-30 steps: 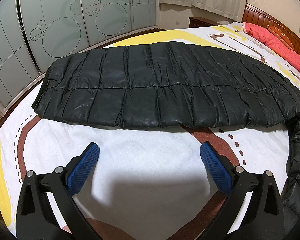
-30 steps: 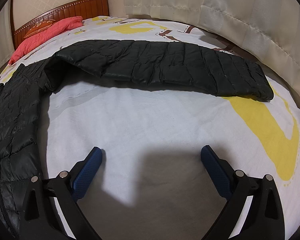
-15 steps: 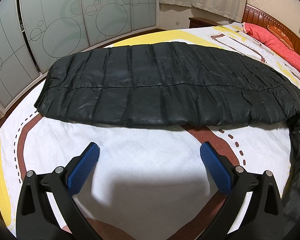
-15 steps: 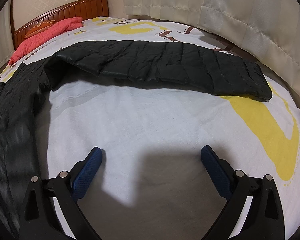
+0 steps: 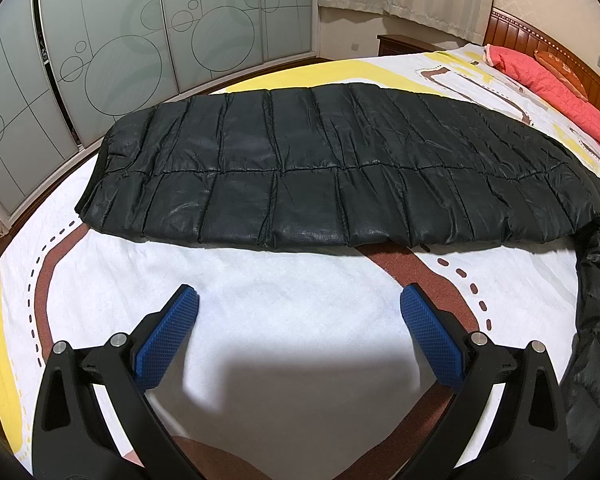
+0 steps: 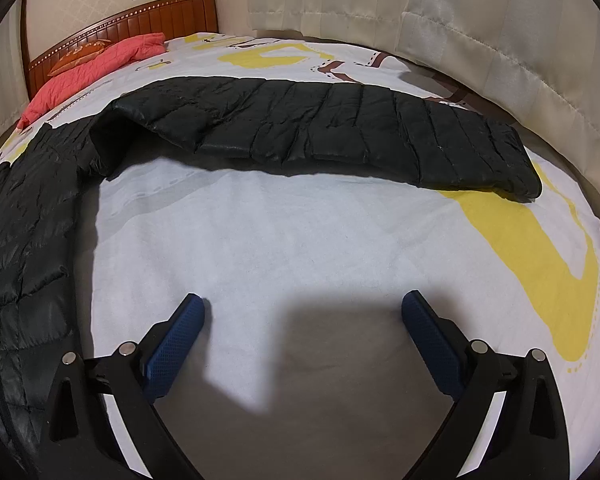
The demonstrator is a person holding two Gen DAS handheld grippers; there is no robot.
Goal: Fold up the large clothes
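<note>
No legible text, labels, brands or numbers in either view. Orange cushion at the headboard carries a pale printed mark — too small and blurred to read. Bedsheet shows pattern only — bands, dashes.

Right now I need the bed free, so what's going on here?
A person with a handheld gripper in each hand is partway into folding a black puffer jacket spread across the bed. Both sleeves lie stretched out sideways. The left gripper and right gripper are open and empty, hovering over bare sheet in front of the sleeves, touching nothing. A red quilt sits by the headboard.
</note>
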